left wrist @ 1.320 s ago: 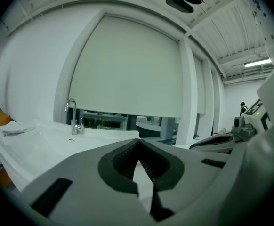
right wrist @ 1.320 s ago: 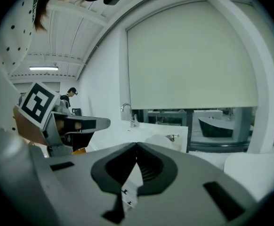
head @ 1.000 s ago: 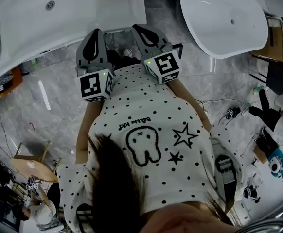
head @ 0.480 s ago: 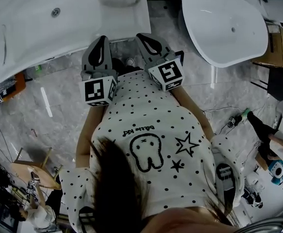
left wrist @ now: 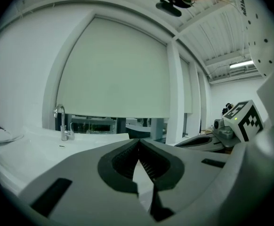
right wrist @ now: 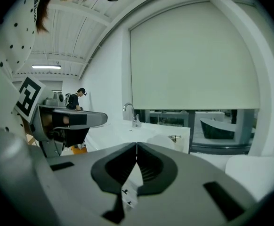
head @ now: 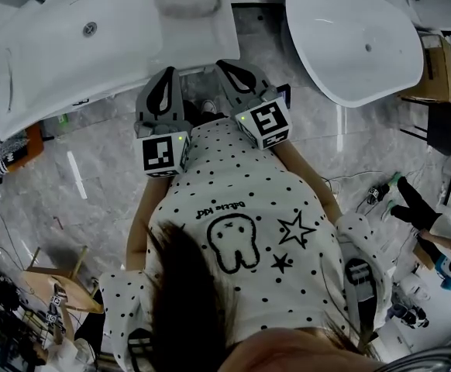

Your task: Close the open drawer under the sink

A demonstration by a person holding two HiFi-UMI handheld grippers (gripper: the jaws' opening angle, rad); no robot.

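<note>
White ceramic fills the upper left of the head view: the sink (head: 132,29), its front edge just above our two tongs in the frame. The left tongs (head: 165,76) and right tongs (head: 229,67) sit side by side at top centre, tips toward the sink. Both are closed, with nothing between their jaws. We cannot make out the drawer, because the sink's rim hides whatever lies under it. A white tub (head: 357,41) takes the upper right, above the grey marble floor (head: 94,161). A tap (left wrist: 61,124) stands at the left of the left gripper view.
</note>
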